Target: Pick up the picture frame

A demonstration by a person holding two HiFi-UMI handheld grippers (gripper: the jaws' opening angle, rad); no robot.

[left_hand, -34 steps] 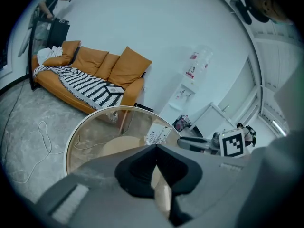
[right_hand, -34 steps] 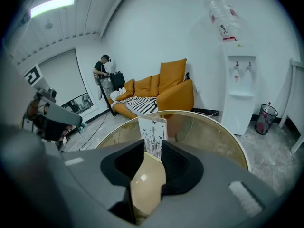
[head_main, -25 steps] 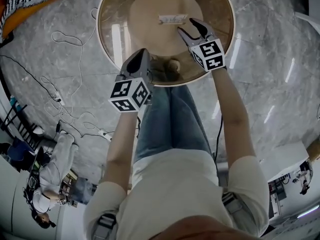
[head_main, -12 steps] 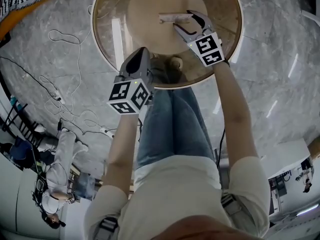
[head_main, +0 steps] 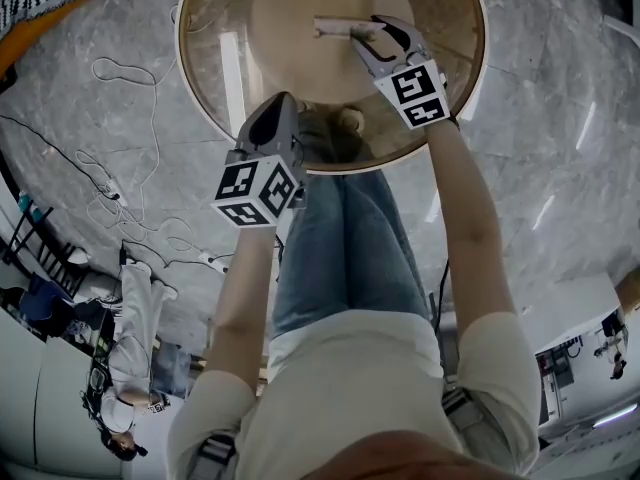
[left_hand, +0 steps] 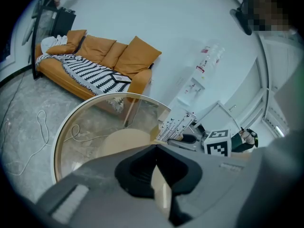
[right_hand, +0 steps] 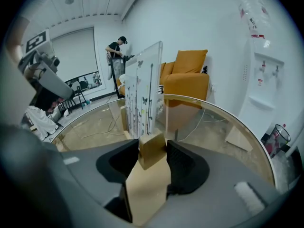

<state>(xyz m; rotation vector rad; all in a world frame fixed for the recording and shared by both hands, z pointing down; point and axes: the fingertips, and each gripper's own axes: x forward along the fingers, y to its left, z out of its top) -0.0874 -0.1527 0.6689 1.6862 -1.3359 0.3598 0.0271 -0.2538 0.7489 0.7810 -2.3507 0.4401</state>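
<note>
- The left claw is held shut and empty over the near edge of the round glass desk, much as a second ago.
- The right claw, then spread beside the picture frame, has been brought onto it and has just been closing. Its pads are set against the wooden foot.
- The frame is stood upright near the desk's middle.
- Cables are strewn on the floor past the left edge, and an orange sofa is seen beyond.

I read no words or numbers. Cubes on my left gripper and right gripper bear only black-and-white square codes; the water bottle's red label is blurred.
</note>
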